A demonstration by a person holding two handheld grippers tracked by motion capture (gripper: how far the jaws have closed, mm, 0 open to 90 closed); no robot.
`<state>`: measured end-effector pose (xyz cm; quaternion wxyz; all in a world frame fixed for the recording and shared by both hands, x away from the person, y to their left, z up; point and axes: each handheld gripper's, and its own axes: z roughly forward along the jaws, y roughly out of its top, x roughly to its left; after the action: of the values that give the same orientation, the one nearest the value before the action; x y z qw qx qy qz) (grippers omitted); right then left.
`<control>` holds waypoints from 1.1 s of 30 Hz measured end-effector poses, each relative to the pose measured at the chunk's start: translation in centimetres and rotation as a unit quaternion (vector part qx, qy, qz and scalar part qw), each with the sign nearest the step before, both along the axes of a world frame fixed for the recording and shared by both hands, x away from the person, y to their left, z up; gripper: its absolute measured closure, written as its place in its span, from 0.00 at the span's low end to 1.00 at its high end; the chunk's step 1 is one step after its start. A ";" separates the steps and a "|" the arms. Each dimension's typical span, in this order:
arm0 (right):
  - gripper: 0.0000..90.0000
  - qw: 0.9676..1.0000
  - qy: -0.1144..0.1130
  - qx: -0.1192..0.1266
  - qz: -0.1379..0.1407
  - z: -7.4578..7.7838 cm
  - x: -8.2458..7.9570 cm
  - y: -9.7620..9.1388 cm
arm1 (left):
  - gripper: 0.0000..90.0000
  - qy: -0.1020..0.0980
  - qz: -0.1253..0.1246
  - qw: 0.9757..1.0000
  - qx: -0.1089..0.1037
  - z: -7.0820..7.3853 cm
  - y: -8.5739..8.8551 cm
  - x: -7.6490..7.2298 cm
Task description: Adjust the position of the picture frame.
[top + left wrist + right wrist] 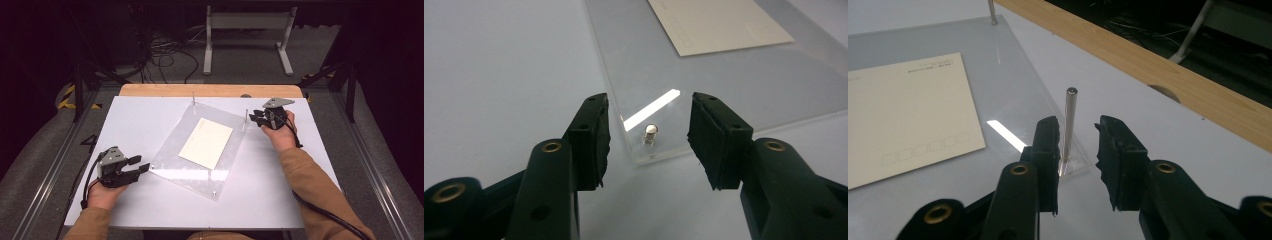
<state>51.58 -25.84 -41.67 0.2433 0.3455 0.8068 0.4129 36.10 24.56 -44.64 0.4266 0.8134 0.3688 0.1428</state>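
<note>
The clear acrylic sheet (200, 150) lies askew at the middle of the white table (130, 120), a cream card (206, 143) on it. Your left gripper (139, 167) sits at the sheet's near-left corner, jaws apart around a short metal stud (650, 132), not touching it. Your right gripper (256, 117) stands with jaws parted beside the tall steel pin (1068, 125) at the far-right corner. Judge the sheet stiff, light, slick and easily scratched; the pins look like the surest hold.

Faint, unreadable print on the card (908, 115)
</note>
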 end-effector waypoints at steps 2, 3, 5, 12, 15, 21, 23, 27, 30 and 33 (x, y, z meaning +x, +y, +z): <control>0.77 1.000 0.001 0.001 0.000 0.2 -0.6 -0.6 | 0.59 0.008 -0.009 1.000 0.015 -0.1 -0.5 0.3; 0.77 1.000 0.001 0.004 0.001 0.3 -0.9 -0.9 | 0.60 0.014 -0.012 1.000 0.021 -0.1 -0.8 0.5; 0.77 1.000 0.004 0.009 0.002 0.6 -1.3 -1.6 | 0.62 0.031 -0.016 0.999 0.041 0.0 -1.3 0.9; 0.77 1.000 -0.003 0.021 0.001 2.1 -3.3 -3.8 | 0.66 0.072 -0.017 0.992 0.102 0.5 -3.0 2.1; 0.76 0.999 -0.008 0.030 -0.002 2.4 -4.1 -4.6 | 0.68 0.085 -0.014 0.990 0.107 0.3 -3.4 2.6; 0.76 0.999 -0.010 0.044 -0.013 2.3 -5.4 -6.0 | 0.81 0.100 -0.013 0.988 0.118 0.4 -3.6 3.1; 0.75 0.998 -0.011 0.056 -0.019 2.1 -5.9 -6.9 | 0.88 0.101 -0.017 0.987 0.122 0.5 -3.6 3.1; 0.75 0.997 -0.010 0.066 -0.027 1.7 -6.3 -7.5 | 0.91 0.099 -0.023 0.986 0.130 0.6 -3.7 3.2; 0.75 0.997 -0.005 0.075 -0.034 1.2 -6.5 -8.0 | 0.92 0.097 -0.021 0.985 0.138 0.6 -3.8 3.1; 0.75 0.996 -0.002 0.080 -0.038 0.8 -6.7 -8.2 | 0.92 0.098 -0.023 0.986 0.131 0.5 -3.7 3.0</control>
<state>44.87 -34.09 -40.83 0.2321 0.3938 0.7566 0.4676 39.14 20.82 -44.09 0.2810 0.8807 0.3682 0.0995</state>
